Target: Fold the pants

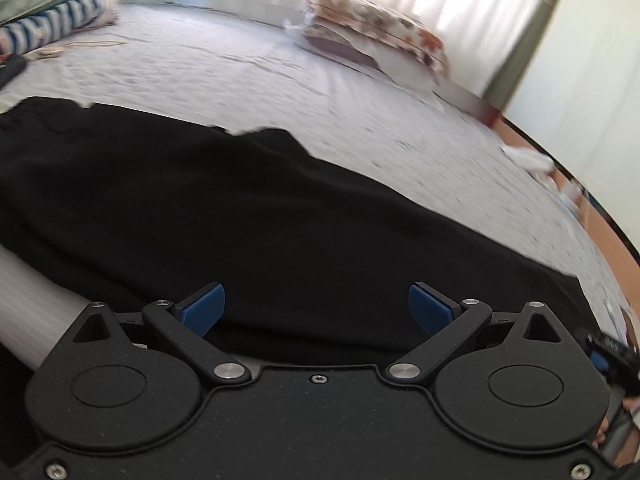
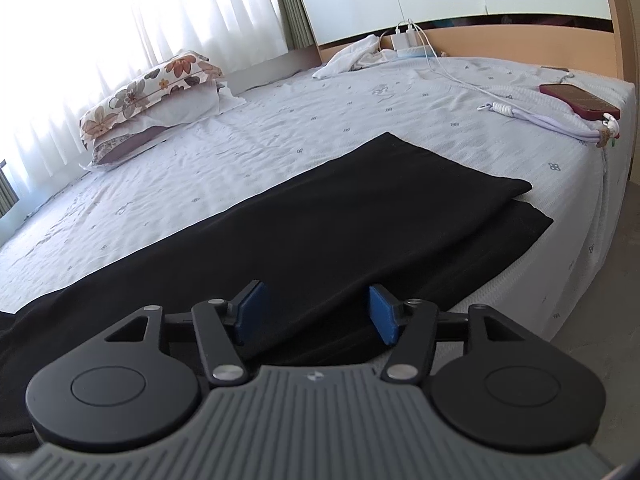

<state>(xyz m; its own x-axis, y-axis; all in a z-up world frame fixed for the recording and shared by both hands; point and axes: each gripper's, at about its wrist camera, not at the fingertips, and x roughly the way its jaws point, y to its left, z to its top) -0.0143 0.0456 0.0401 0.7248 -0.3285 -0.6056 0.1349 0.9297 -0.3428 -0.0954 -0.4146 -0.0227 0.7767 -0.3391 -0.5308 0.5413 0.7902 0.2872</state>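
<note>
Black pants [image 1: 240, 208] lie flat along the near edge of the bed, one leg laid over the other. Their waistband is at the far left of the left wrist view. Their leg ends [image 2: 500, 200] are at the right of the right wrist view, the upper leg a little offset from the lower one. My left gripper [image 1: 316, 308] is open just above the pants' near edge, with nothing between its blue pads [image 1: 204, 306]. My right gripper [image 2: 316, 312] is open over the legs' near edge, empty.
The white bedspread [image 2: 280, 128] stretches beyond the pants. A floral pillow [image 2: 152, 92] lies at the far side by the curtains. A phone [image 2: 576, 100] with white cables lies at the right corner. Folded striped cloth [image 1: 60, 16] sits far left. The bed edge drops off at right.
</note>
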